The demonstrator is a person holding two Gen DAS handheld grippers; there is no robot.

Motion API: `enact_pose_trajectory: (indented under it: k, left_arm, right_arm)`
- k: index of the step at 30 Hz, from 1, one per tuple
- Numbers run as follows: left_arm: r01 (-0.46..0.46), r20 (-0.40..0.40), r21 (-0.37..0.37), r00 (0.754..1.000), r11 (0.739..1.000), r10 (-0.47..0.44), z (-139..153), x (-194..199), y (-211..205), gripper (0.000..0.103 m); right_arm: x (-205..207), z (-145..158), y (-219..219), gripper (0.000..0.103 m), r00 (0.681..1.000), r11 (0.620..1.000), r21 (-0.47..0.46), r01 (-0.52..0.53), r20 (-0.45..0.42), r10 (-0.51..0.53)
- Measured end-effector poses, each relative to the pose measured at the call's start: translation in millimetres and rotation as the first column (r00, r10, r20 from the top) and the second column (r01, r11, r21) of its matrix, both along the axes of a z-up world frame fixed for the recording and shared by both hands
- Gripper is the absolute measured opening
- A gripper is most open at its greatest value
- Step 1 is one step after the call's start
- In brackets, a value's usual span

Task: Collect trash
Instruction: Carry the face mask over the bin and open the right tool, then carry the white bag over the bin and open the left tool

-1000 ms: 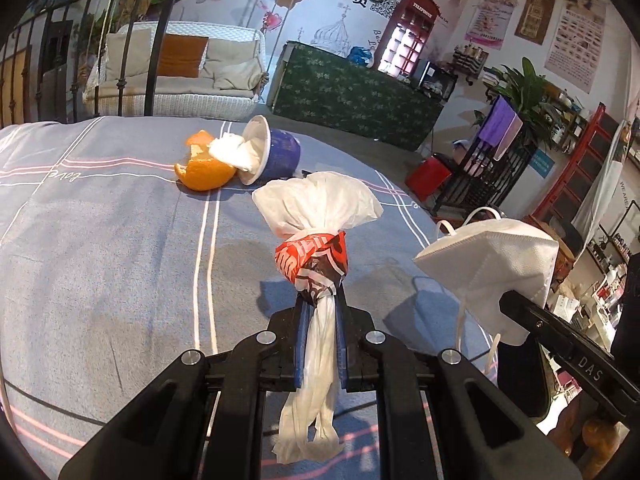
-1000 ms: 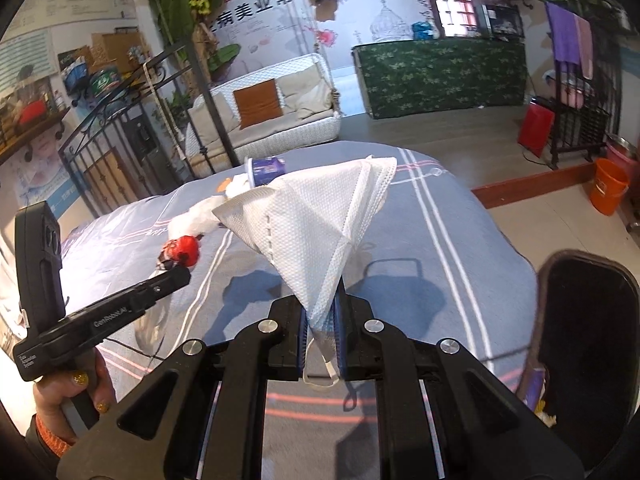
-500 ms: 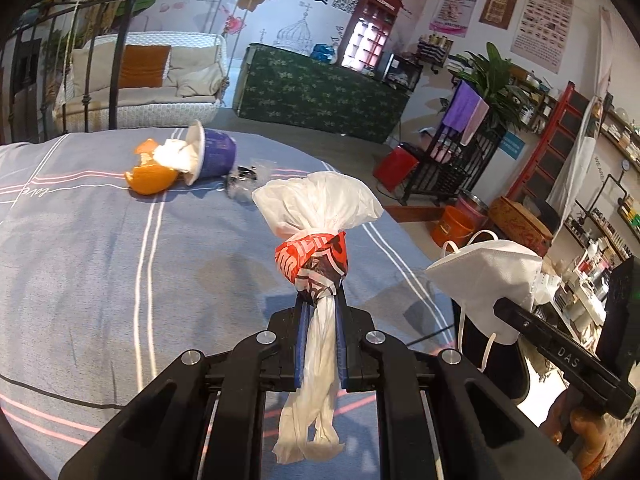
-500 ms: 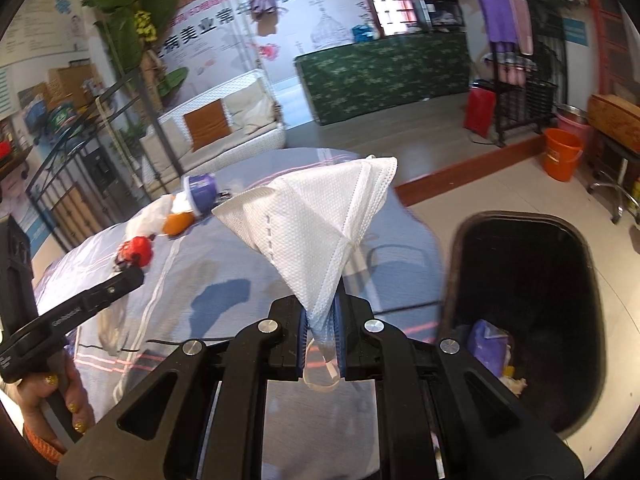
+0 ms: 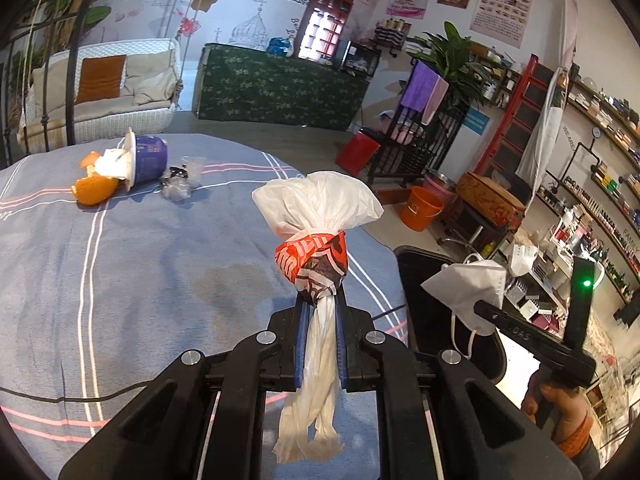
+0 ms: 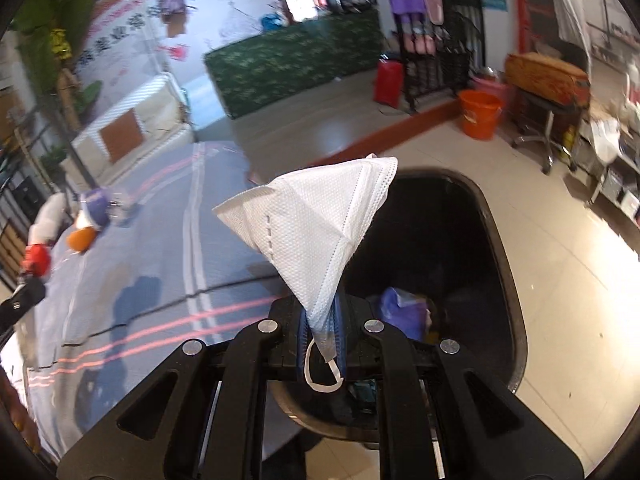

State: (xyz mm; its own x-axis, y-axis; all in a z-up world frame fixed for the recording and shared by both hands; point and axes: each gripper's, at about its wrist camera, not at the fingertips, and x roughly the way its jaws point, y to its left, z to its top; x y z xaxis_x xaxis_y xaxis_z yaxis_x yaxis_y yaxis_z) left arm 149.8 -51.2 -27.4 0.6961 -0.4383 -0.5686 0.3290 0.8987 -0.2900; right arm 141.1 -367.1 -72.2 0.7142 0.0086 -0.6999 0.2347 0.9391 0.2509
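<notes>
Left gripper [image 5: 319, 312] jaws clamp a twisted white plastic bag [image 5: 316, 216] above the bedsheet [image 5: 120, 280]. Right gripper [image 6: 320, 320] jaws pinch a white face mask [image 6: 312, 224] over the black trash bin [image 6: 500, 248].

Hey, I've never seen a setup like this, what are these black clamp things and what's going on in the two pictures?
No robot here: a person holds a hand-operated clamp in each hand, and each clamp carries a wide-angle camera looking along its fingers. One picture is from the left clamp, the other from the right.

The left gripper is shut on a knotted white bag with a red wrapper. The right gripper is shut on a white face mask, above an open black bin with some trash inside.

Still lying on the blue bedspread: an orange peel, a tipped purple cup with tissue, and a clear wrapper.
</notes>
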Motion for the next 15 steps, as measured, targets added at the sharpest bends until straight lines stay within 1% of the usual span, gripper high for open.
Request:
enact_pose_trajectory:
  k: [2,7,9,10,11,13,15]
  left_arm:
    - [0.013,-0.001,0.003,1.000,1.000,-0.013,-1,0,-4,0.012]
    - [0.041,0.002,0.008,0.999,0.999,-0.041,-1,1,-13,0.012]
    - [0.052,0.005,0.006,0.999,0.999,-0.052,-1,0,-17,0.012]
    - [0.057,0.005,0.009,0.998,0.998,-0.057,-2,0,-19,0.012]
    - [0.061,0.004,0.010,0.998,0.998,-0.061,-2,1,-19,0.012]
    - [0.075,0.002,0.011,0.997,0.997,-0.075,-4,1,-24,0.012]
    - [0.090,-0.001,0.013,0.996,0.996,-0.090,-5,1,-30,0.012]
  right_arm:
    - [2,-8,-6,0.012,1.000,1.000,0.007,0.019,-0.024,-0.019]
    - [8,-34,-18,0.012,0.994,0.998,-0.013,0.057,-0.090,-0.058]
    - [8,-42,-23,0.017,0.992,0.997,0.007,0.076,-0.100,-0.074]
    - [8,-45,-26,0.027,0.991,0.996,0.023,0.085,-0.108,-0.082]
    - [9,-47,-28,0.046,0.990,0.995,0.033,0.094,-0.109,-0.090]
    - [5,-48,-31,0.067,0.989,0.991,0.042,0.124,-0.093,-0.119]
    - [4,-46,-30,0.068,0.988,0.991,0.029,0.130,-0.084,-0.127]
